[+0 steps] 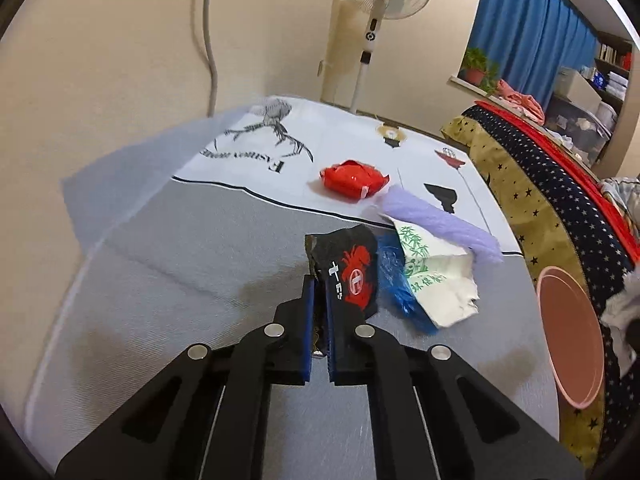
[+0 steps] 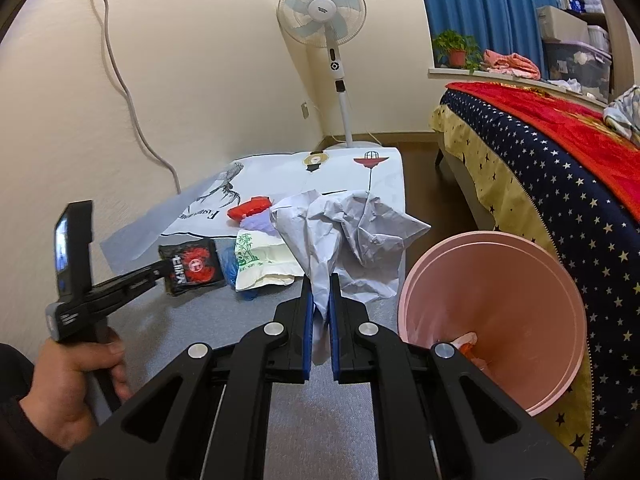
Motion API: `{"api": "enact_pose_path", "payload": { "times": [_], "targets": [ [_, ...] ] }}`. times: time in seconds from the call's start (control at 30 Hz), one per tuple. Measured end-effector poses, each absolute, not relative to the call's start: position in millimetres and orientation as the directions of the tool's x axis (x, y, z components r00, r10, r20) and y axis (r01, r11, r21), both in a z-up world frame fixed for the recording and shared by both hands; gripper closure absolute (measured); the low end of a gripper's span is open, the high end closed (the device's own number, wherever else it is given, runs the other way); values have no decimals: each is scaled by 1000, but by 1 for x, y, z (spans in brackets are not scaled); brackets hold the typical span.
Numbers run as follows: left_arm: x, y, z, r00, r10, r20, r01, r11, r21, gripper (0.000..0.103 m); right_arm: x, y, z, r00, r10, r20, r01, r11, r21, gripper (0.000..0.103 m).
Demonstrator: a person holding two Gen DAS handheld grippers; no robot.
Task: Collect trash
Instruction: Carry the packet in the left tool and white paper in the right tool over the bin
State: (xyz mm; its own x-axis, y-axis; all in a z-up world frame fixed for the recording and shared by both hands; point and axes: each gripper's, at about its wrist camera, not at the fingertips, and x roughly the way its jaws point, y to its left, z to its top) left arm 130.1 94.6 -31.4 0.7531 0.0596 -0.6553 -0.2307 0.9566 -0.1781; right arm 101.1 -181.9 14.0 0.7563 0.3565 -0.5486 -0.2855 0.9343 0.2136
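Nearest, in the right wrist view: right hand-held gripper (image 2: 320, 296) clenched on a crumpled grey-white sheet of paper (image 2: 360, 232), lower edge pinched between blue pads. Just right, a pink bin (image 2: 520, 280) leaning against the starry bed cover (image 2: 560, 168); orange scraps at its bottom, partly hidden behind the gripper's arm. At left, a hand (image 2: 80, 380) on a grip, sleeve cut off by the frame.

In the left wrist view: left hand-held gripper (image 1: 319, 292) squeezed shut on a black wrapper with a red crab (image 1: 352, 268), its near end hidden between the pads. Beside it on the grey bench (image 1: 180, 280), a blue plastic scrap (image 1: 394, 276) under a white bag with green bamboo print (image 1: 432, 276), then a lilac wad (image 1: 440, 220), blurred. Farther off, a red packet (image 1: 352, 178) on white printed cloth (image 1: 256, 148). Beyond, a standing fan (image 2: 322, 10), top cropped in the left view, and blue curtains (image 2: 480, 0).
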Motion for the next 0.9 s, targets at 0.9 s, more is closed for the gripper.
{"api": "enact_pose_path", "payload": {
  "times": [0.9],
  "targets": [
    [59, 49, 34, 847, 15, -532, -78, 992, -96, 99, 80, -197, 48, 811, 329, -483, -272, 944, 186, 96]
  ]
}}
